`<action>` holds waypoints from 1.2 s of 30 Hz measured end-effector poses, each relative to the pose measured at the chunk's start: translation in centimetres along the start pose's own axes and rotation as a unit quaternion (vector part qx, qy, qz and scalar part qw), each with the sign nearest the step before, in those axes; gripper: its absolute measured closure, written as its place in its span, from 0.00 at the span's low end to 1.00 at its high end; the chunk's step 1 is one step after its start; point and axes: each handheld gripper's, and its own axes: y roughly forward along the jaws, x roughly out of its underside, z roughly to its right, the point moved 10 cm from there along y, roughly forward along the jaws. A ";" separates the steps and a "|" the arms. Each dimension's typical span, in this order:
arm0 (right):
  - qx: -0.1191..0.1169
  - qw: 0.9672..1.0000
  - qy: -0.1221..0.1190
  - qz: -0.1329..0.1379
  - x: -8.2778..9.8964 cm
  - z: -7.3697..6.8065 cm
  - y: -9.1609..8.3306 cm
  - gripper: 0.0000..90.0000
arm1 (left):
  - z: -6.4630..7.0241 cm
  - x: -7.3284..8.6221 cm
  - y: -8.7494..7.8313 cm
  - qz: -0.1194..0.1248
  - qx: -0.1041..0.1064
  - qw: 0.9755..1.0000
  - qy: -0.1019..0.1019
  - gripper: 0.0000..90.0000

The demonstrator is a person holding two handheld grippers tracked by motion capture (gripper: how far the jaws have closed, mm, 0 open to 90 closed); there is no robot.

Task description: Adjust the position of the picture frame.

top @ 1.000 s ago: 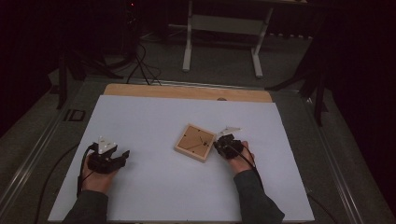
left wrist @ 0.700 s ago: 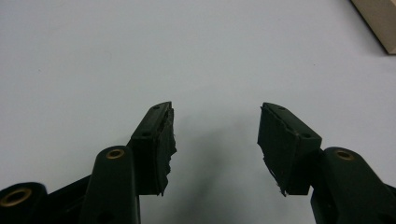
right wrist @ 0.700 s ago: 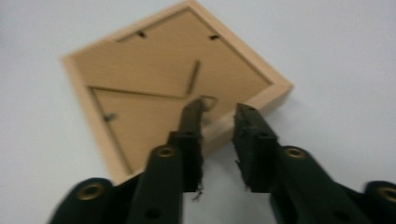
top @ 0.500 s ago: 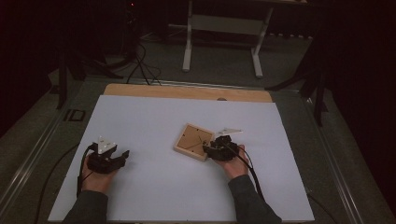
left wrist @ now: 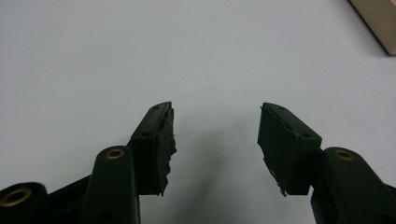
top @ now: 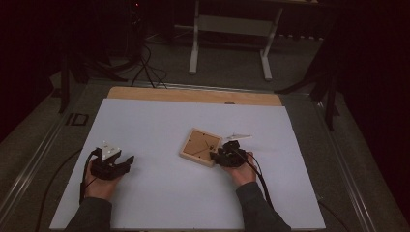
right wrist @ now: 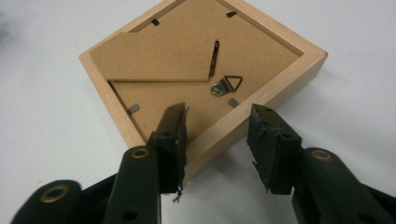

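Observation:
A square wooden picture frame (top: 200, 146) lies face down on the white table top, its brown backing board, small clips and metal hanger (right wrist: 226, 86) facing up. My right gripper (top: 223, 155) is at the frame's near right side. In the right gripper view my right gripper (right wrist: 218, 112) straddles the frame's (right wrist: 196, 60) near rim: one jaw stands over the backing, the other outside the rim with a gap. Its jaws have just been closing, but the pads do not press. My left gripper (top: 126, 162) rests at the left, open and holding nothing, as the left gripper view (left wrist: 215, 109) shows.
The white sheet (top: 159, 203) covers the table; a bare wooden strip (top: 193, 95) runs along its far edge. A small pale flat piece (top: 237, 137) lies just behind my right gripper. A corner of the frame (left wrist: 378, 18) sits at the top right of the left gripper view.
My right hand has shifted a little left, up against the frame's edge. The left hand has stayed where it was.

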 end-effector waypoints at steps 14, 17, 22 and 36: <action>0.015 1.000 -0.022 -0.009 -0.7 -0.4 0.5 0.78 | 0.0 0.0 0.0 0.001 0.001 1.000 0.001 0.50; 0.017 0.999 -0.031 -0.012 -0.7 -0.5 0.4 0.79 | 0.0 0.0 0.0 0.000 0.001 1.000 0.001 0.50; 0.020 0.999 -0.029 -0.010 -0.8 -0.7 0.5 0.80 | 0.2 0.0 0.1 -0.001 0.000 1.000 0.005 0.50; 0.018 0.999 -0.027 -0.002 -1.0 -1.3 1.1 0.80 | 0.1 -0.1 0.0 0.001 0.001 1.000 0.003 0.50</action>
